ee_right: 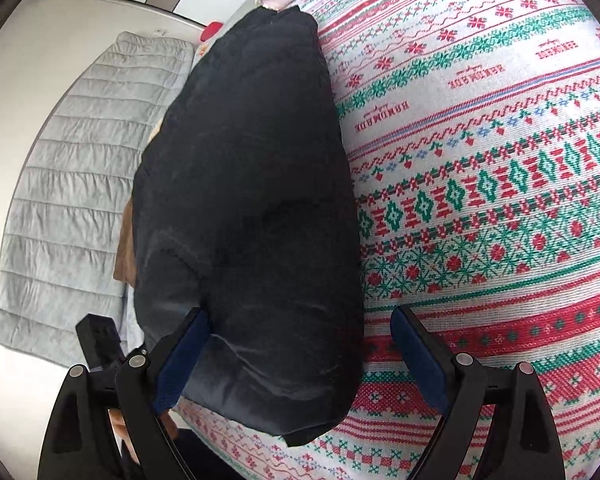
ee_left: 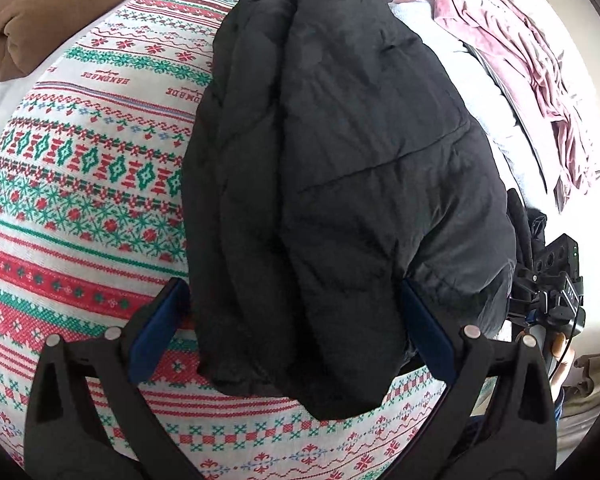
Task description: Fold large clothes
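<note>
A black puffy jacket [ee_left: 340,168] lies folded lengthwise on a bed covered by a red, green and white patterned blanket [ee_left: 80,184]. My left gripper [ee_left: 296,292] is open, its blue-padded fingers [ee_left: 160,328] wide apart on either side of the jacket's near end, above it. In the right wrist view the same jacket [ee_right: 252,184] lies along the blanket's [ee_right: 480,160] left edge. My right gripper [ee_right: 300,320] is open too, straddling the jacket's near corner and holding nothing.
A brown pillow [ee_left: 52,12] lies at the far left. Pink and pale blue clothes [ee_left: 532,72] are piled at the far right. A grey quilted mat [ee_right: 76,184] lies on the floor left of the bed. The other gripper [ee_left: 552,292] shows at the right edge.
</note>
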Motion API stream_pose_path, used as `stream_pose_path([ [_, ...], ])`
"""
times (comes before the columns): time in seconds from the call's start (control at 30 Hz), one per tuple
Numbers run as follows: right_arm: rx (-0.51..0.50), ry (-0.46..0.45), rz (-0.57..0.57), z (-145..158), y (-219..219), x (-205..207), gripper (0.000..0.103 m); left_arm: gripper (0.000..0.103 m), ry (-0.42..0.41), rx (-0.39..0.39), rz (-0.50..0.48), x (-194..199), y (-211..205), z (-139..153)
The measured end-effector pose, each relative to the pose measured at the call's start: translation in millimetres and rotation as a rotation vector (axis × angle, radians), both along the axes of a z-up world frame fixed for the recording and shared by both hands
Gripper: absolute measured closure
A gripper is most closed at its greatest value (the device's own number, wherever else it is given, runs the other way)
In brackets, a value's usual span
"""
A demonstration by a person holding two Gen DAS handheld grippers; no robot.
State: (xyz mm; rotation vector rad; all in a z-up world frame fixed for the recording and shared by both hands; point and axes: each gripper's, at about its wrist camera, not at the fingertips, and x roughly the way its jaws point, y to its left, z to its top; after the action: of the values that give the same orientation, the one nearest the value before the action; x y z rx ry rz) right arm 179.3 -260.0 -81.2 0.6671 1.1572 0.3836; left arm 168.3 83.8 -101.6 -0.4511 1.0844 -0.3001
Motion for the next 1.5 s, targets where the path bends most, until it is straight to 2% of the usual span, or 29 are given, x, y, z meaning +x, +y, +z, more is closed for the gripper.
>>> stream_pose_path([
  [0.2, 0.012, -0.009, -0.007, 1.2, 5.3, 2.3, 0.01, 0.006, -0.01, 0.008, 0.009, -0.5, -6.6, 1.2],
  [0.33, 0.106, -0.016, -0.01, -1.4, 9.1, 6.0, 0.01, 0.013, -0.019, 0.007, 0.008, -4.0, -8.0, 1.5],
  [0.4, 0.122, -0.019, -0.016, -3.8, 11.2, 7.8, 0.01, 0.015, -0.026, 0.016, 0.006, -6.0, -10.8, 2.2],
  [0.6, 0.088, -0.076, -0.009, -2.3, 31.8, 10.4, 0.009, 0.022, -0.048, 0.05, 0.007, -11.8, -25.2, 6.0],
  [0.9, 0.006, -0.128, 0.014, -1.6, 65.1, 15.5, 0.011, 0.022, -0.05, 0.072, 0.007, -12.6, -35.4, 5.7],
  [1.07, -0.005, -0.134, 0.011, -2.2, 78.7, 17.8, 0.012, 0.022, -0.049, 0.061, 0.006, -11.0, -33.8, 4.5],
  [1.27, -0.009, -0.139, 0.01, -5.1, 67.5, 13.1, 0.013, 0.021, -0.048, 0.027, 0.012, -7.7, -30.1, 0.0],
  [1.5, -0.028, -0.146, 0.017, -6.2, 62.4, 9.2, 0.021, 0.023, -0.069, 0.044, 0.013, -6.9, -35.4, -0.3],
])
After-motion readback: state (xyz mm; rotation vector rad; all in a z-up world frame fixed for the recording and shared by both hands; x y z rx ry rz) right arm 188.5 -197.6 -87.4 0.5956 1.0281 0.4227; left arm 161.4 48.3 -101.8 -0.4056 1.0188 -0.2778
